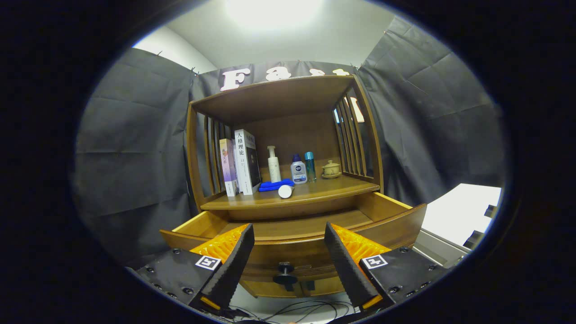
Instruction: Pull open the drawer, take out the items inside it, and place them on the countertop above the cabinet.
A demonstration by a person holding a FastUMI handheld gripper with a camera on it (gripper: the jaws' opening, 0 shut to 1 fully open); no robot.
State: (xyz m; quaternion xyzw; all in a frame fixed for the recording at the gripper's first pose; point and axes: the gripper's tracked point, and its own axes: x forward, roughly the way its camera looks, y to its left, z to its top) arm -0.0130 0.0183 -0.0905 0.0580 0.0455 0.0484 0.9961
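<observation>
Our gripper (288, 258) hung with its fingers spread, grasping nothing, the knob (285, 271) between them. Beyond it the drawer (297, 234) stood pulled open and looked bare. Farther off, the white tube (285, 191) lay on the countertop (315, 191); we judged it light, rigid, best pinched across its middle.

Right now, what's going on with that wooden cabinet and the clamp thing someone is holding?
A person is working a hand-held gripper at a small wooden cabinet. Its fingers are open and hold nothing, on either side of the knob of the drawer, which is pulled out. The part of the drawer that shows looks bare. On the countertop above stand books, bottles, a blue cloth and a small lidded cup.
</observation>
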